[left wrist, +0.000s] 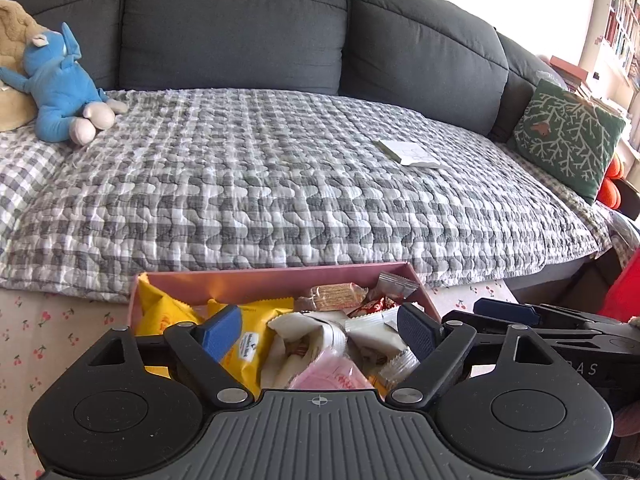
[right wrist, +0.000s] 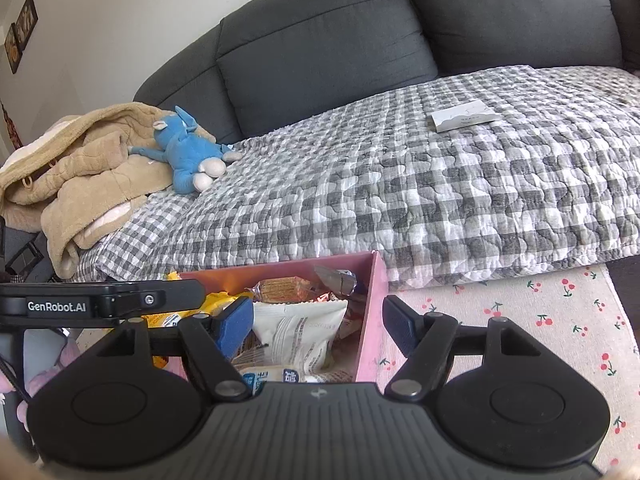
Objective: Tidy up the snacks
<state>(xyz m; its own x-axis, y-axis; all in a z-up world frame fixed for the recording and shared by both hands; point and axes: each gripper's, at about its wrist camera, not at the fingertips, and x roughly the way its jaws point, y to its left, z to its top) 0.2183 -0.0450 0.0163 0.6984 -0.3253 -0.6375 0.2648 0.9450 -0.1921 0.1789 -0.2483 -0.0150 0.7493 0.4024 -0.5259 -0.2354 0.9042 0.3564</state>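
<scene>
- pink box (left wrist: 256, 280) sits on the cherry-print cloth (right wrist: 520, 320), right in front of the grey sofa (left wrist: 240, 20) with the checked quilt (left wrist: 280, 168).
- snacks fill the box: yellow packs (left wrist: 256, 320) on one side, white packs (right wrist: 300, 328) in the middle, and a brown wafer bar (left wrist: 336, 294) near the far wall.
- left gripper (left wrist: 320, 330) hangs over the middle of the box. its blue pads are wide apart and hold nothing.
- right gripper (right wrist: 318, 322) hangs over the box's right wall. its pads are apart too, one over the snacks and one outside the wall, with nothing pinched.
- my guess is that both hands are free now and need to choose the next snack.
- pick one pack that lies on top, like the wafer bar, so other packs do not get dragged along.
- come down with one pad on each side of the pack, then squeeze softly. these wrappers are thin and can crush.
- keep the right pads away from the box wall, or the whole box may tip or slide.
- keep the two grippers apart, since they are very near each other.
</scene>
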